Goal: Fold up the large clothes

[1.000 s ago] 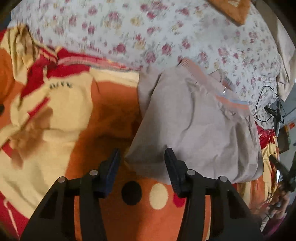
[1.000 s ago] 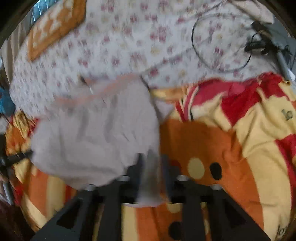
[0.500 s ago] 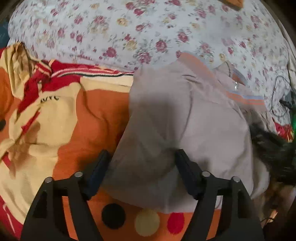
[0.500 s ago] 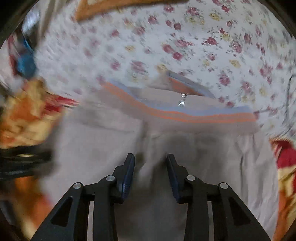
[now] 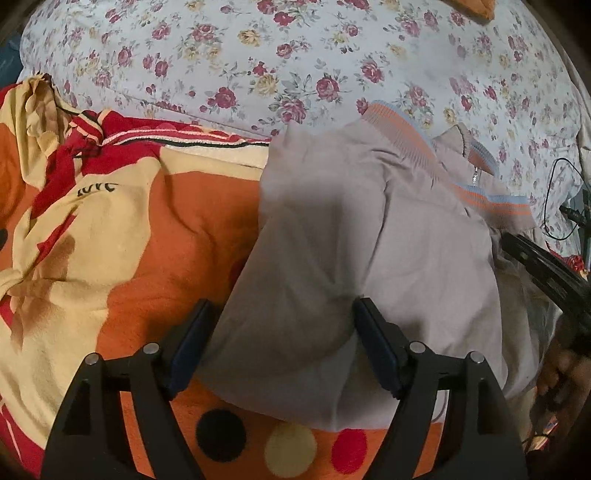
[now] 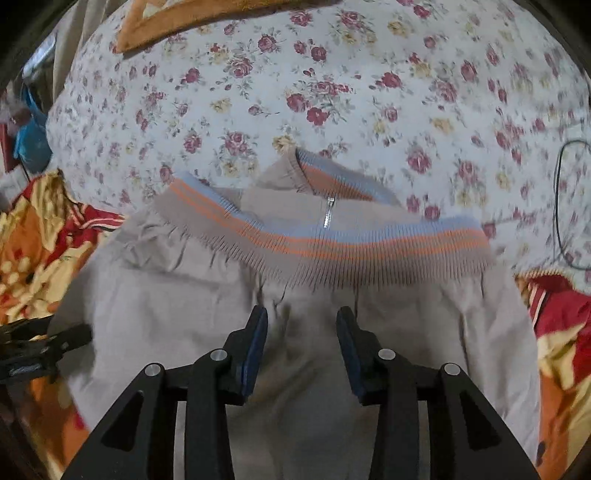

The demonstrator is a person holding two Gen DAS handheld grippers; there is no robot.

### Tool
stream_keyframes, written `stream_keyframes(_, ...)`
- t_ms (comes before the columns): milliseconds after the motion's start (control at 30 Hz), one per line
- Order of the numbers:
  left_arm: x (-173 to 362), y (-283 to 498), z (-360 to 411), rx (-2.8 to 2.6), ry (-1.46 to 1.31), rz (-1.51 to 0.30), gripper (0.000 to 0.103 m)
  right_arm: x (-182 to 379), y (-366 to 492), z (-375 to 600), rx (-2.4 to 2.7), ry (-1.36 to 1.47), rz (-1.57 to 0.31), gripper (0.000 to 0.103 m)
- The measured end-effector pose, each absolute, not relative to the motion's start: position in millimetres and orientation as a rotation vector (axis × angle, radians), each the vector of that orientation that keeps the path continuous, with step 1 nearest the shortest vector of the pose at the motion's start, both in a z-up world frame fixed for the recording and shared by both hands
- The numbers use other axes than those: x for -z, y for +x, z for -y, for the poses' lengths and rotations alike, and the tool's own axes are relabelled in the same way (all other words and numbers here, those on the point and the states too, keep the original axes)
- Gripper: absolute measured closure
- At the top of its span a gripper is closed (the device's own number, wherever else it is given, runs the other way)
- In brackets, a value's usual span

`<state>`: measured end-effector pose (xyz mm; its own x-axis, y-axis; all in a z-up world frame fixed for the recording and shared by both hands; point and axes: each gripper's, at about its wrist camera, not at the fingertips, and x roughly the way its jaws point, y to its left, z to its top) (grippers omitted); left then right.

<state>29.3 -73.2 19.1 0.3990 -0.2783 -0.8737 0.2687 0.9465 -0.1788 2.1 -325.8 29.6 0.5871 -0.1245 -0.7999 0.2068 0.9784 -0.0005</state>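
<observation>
A beige zip jacket (image 5: pixel 369 229) lies folded on the bed, its ribbed band (image 6: pixel 332 243) with orange and blue stripes at the far side and a silver zip pull (image 6: pixel 327 214) above it. My left gripper (image 5: pixel 283 306) hovers over the jacket's near left edge. Its jaws are opening wide, with cloth lying under the gap and neither pad pressing it. My right gripper (image 6: pixel 302 314) stands over the jacket's middle, just short of the band. Its jaws are opening too and hold nothing. The right gripper (image 5: pixel 535 266) also shows in the left wrist view, held by a hand (image 5: pixel 565 373).
The jacket rests partly on an orange, yellow and red blanket (image 5: pixel 147 240) and partly on a floral sheet (image 5: pixel 295 55). A black cable (image 5: pixel 554 192) loops at the right. An orange cushion (image 6: pixel 184 14) lies at the far edge.
My left gripper's jaws spread wide and came over the jacket's edge. My right gripper let go of the cloth it pinched and swung across to the jacket's middle.
</observation>
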Motion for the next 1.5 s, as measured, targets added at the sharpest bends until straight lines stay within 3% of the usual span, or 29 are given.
stream_keyframes(167,-18,31,74,0.350,-0.007,-1.125,0.020,17,26,350,0.277,0.131,-1.022,0.063)
stream_keyframes(333,-18,38,66,0.412,-0.085,-1.178,0.020,-4,14,343,0.259,0.129,-1.034,0.061)
stream_keyframes(500,-24,59,40,0.424,-0.257,-1.185,0.019,-26,-18,343,0.184,0.192,-0.994,0.051)
stream_keyframes(633,-12,80,42,0.448,-0.330,-1.249,0.018,-31,-19,346,0.132,0.258,-0.971,0.050)
stream_keyframes(833,-7,81,75,0.480,-0.206,-1.288,0.017,-19,-6,346,0.114,0.261,-0.973,0.047)
stream_keyframes(1100,-11,80,52,0.426,-0.377,-1.290,0.018,-9,-15,349,0.092,0.276,-0.991,0.046)
stream_keyframes(1300,-10,72,70,0.478,-0.257,-1.280,0.018,-7,-18,357,0.088,0.293,-0.993,0.046)
stream_keyframes(1367,-17,70,71,0.543,-0.308,-1.286,0.059,-9,-18,356,0.085,0.297,-0.992,0.046)
stream_keyframes(1400,-22,69,70,0.533,-0.311,-1.276,0.063,-11,-19,357,0.082,0.303,-0.988,0.046)
stream_keyframes(1433,-27,68,70,0.532,-0.300,-1.259,0.077,-15,-22,360,0.075,0.317,-0.970,0.046)
stream_keyframes(1467,-33,66,69,0.539,-0.285,-1.239,0.083,-21,-24,363,0.067,0.332,-0.939,0.046)
stream_keyframes(1500,-38,65,67,0.546,-0.283,-1.217,0.085,-23,-25,363,0.064,0.337,-0.921,0.046)
